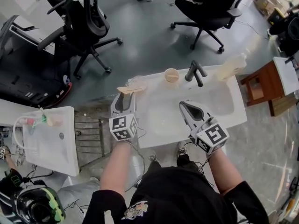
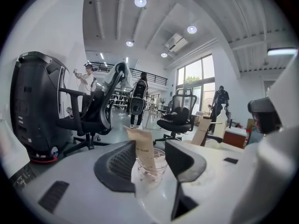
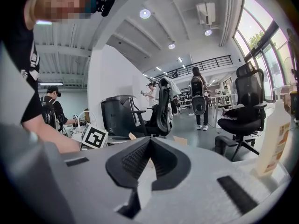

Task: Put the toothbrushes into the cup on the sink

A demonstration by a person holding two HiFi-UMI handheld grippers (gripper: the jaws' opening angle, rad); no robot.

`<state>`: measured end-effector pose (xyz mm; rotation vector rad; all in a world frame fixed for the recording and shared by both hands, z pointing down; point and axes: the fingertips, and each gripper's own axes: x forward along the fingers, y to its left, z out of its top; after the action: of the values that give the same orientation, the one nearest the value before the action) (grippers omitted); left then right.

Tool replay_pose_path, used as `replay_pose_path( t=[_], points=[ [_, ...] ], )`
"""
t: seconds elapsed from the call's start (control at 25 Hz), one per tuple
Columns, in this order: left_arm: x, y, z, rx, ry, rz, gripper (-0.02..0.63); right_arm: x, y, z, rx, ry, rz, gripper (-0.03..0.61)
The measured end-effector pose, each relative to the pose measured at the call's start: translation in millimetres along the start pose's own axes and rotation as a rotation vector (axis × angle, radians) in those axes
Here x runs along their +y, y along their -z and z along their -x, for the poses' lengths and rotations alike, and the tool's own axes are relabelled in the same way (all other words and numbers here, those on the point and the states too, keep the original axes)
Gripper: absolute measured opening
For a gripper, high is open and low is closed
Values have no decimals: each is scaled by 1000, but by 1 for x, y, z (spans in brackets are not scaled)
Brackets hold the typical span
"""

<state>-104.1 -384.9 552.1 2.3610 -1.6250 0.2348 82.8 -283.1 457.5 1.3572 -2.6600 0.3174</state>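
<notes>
A clear plastic cup [image 2: 152,165] stands on the back left rim of the white sink [image 1: 154,125]. A toothbrush in a tan paper sleeve [image 2: 143,148] stands upright in it, leaning to the left. My left gripper [image 2: 149,158] is open, one jaw on each side of the cup, and neither pad presses on it. From the head view the sleeve [image 1: 131,88] shows just beyond the left gripper [image 1: 125,97]. My right gripper [image 1: 188,107] hovers over the basin, shut, with nothing between its jaws [image 3: 149,146].
A second, beige cup [image 1: 171,74] sits at the back rim beside the dark faucet [image 1: 195,72]. A pale soap bottle [image 1: 231,66] stands at the back right corner. Office chairs [image 1: 84,22] stand behind the sink, and a wooden stool [image 1: 259,85] on the right.
</notes>
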Motion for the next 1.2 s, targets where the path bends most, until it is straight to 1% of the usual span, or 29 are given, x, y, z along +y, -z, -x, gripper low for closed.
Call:
replay_pose_path(
  t=[0.12,0.28,0.4,0.52,0.6,0.64,0.72,0.76,0.84,0.92,1.08,1.2],
  points=[
    [-2,-4,17,-16,2,-11,176,8,-2,-2,-6,-9,2,6],
    [0,-15,43,-52,-5,-5,176,20,-5,-6,-9,-24,6,6],
    [-1,-25,66,-90,-5,4,176,30,-8,-8,-11,-32,22,6],
    [-8,-40,91,-139,16,0,176,38,-11,-10,-17,-37,26,6],
    [-17,-47,104,-153,53,-7,165,44,-13,-10,-22,-37,26,6],
    [-21,-49,111,-151,75,-8,134,48,-13,-10,-25,-36,24,6],
    [-28,-51,122,-145,120,-4,51,56,-13,-9,-31,-29,16,6],
    [-32,-52,126,-144,145,-2,26,60,-13,-8,-34,-23,11,6],
    [-40,-53,134,-143,194,-6,12,67,-13,-8,-37,-11,9,6],
    [-48,-51,142,-136,246,-26,9,75,-11,-8,-36,5,10,6],
    [-69,-37,153,-96,357,-51,8,84,-2,0,-21,58,2,6],
    [-82,-26,157,-69,413,-48,8,87,3,9,-10,88,-6,6]
  ],
)
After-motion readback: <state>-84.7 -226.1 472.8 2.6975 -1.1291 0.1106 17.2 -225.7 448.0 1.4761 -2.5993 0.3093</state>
